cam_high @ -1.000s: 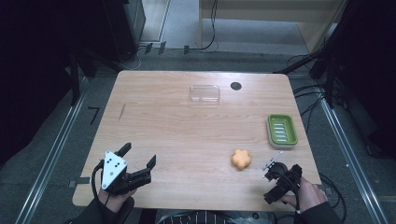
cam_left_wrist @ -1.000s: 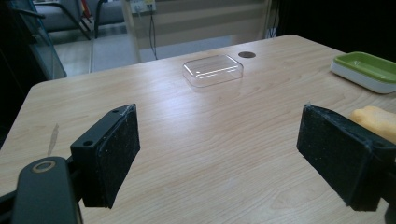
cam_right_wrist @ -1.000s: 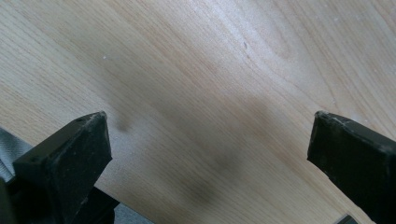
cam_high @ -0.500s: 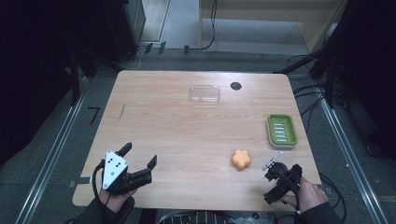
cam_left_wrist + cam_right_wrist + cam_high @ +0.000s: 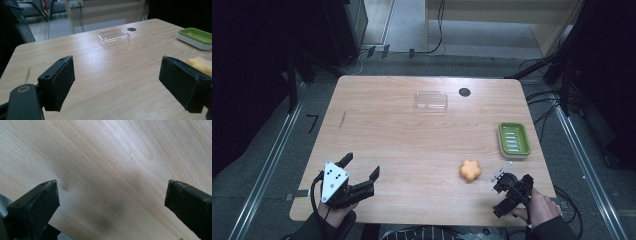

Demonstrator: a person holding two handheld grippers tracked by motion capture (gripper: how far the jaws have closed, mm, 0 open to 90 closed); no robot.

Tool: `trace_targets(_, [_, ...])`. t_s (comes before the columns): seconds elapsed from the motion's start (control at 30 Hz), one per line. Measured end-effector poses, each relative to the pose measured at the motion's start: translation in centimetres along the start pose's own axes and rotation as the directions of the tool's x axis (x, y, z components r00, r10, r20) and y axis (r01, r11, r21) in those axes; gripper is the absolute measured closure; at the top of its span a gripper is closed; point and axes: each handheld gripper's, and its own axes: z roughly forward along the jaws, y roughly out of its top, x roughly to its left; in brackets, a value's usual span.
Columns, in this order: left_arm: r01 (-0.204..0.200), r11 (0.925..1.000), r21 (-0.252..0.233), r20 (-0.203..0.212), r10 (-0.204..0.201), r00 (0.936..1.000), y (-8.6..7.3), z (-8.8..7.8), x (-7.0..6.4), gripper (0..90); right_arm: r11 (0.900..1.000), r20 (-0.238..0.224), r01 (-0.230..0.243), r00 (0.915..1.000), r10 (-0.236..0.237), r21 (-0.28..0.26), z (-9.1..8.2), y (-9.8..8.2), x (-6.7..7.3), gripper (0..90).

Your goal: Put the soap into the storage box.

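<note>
An orange flower-shaped piece [image 5: 470, 170] lies on the wooden table [image 5: 412, 145] at the front right; in the left gripper view the orange piece [image 5: 200, 63] peeks out behind the right jaw. My left gripper [image 5: 361, 166] rests at the front left corner, open, with nothing between its jaws [image 5: 117, 85]. My right gripper [image 5: 498, 199] is at the front right edge, just right of the orange piece, tilted down at the bare wood [image 5: 112, 202] and open. A green soap dish [image 5: 513, 140] [image 5: 195, 37] sits at the right edge.
A clear plastic box [image 5: 431, 100] [image 5: 113, 37] sits at the back middle, and a small black round spot [image 5: 464, 92] [image 5: 131, 29] is beside it. Cables and dark stands surround the table on the floor.
</note>
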Motion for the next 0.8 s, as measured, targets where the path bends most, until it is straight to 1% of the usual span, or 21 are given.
trace_targets(0.07, [0.0, 1.0, -0.001, -0.001, 0.0, 1.0, 0.0, 0.0, 0.0, 13.7, 1.0, -0.001, 0.001, 1.0, -0.001, -0.001, 0.0, 0.1, 0.1, 0.0])
trace_targets(0.2, [-0.001, 1.0, 0.0, -0.001, 0.001, 1.0, 0.0, 0.0, 0.0, 13.7, 1.0, 0.003, 0.017, 0.9998, -0.017, -0.002, 0.1, 0.6, 0.4, 0.0])
trace_targets(0.27, [-0.001, 1.0, 0.0, -0.001, 0.001, 1.0, 0.0, 0.1, 0.0, 13.7, 1.0, 0.004, 0.014, 0.9999, -0.014, 0.0, 0.1, 0.7, 0.4, 0.0])
trace_targets(0.4, [-0.003, 1.0, 0.001, -0.001, 0.003, 1.0, 0.0, 0.1, 0.0, 13.7, 1.0, 0.005, 0.027, 0.9996, -0.027, -0.007, 0.1, 1.1, 0.3, 0.0])
trace_targets(0.6, [-0.003, 1.0, 0.003, 0.001, 0.003, 1.0, 0.0, 0.1, -0.1, 13.7, 0.999, 0.001, 0.033, 0.9994, -0.033, -0.01, 0.1, 1.5, 0.4, 0.0])
trace_targets(0.77, [-0.002, 1.0, 0.003, 0.0, 0.002, 1.0, 0.0, 0.1, -0.1, 13.7, 0.999, -0.002, 0.031, 0.9995, -0.031, -0.016, 0.0, 1.9, 0.5, 0.0])
trace_targets(0.8, [-0.003, 1.0, 0.003, 0.0, 0.003, 1.0, 0.0, 0.1, -0.1, 13.7, 0.999, -0.001, 0.038, 0.9993, -0.038, -0.02, 0.1, 2.1, 0.4, 0.0])
